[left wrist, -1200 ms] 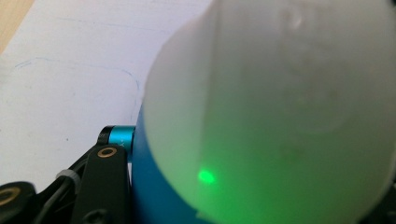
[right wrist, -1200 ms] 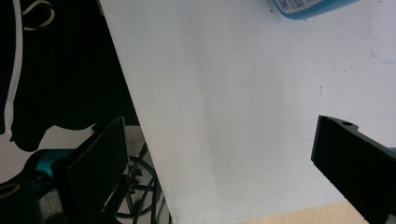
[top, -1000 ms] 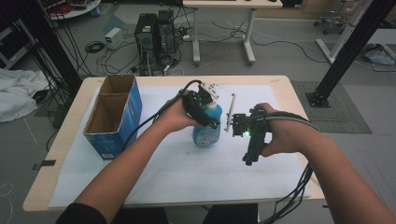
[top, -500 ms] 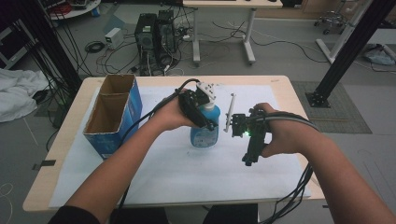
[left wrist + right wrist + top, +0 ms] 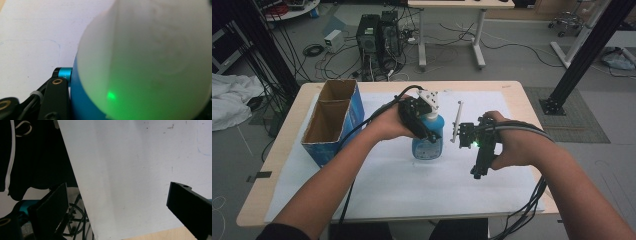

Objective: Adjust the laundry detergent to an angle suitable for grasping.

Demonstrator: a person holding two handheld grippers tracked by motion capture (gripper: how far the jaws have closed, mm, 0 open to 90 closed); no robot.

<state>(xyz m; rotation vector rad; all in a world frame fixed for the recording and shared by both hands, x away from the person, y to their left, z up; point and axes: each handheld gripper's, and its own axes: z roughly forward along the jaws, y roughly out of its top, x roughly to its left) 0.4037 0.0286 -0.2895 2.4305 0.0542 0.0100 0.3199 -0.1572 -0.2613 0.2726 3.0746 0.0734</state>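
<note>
Standing upright, the blue bottle [image 5: 428, 145] is clamped in the left hand-held gripper [image 5: 418, 120].

Grey floor [image 5: 512, 65], cables strewn across it. Two computer towers [image 5: 379, 32] behind the wooden tabletop [image 5: 287, 130]. White desk legs [image 5: 452, 35] beyond. Black frame post [image 5: 587, 55] right. White cloth [image 5: 232, 97] heaped at left.

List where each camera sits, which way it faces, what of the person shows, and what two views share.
High view: above the person's side, facing forward and down on the table; both forearms, left gripper clamped on the blue bottle, right gripper.
Left gripper view: on that gripper, pressed against the bottle; one black jaw shows.
Right gripper view: looks over the white sheet; both jaws apart, nothing between.
Shared: bottle, high and left gripper views.
</note>
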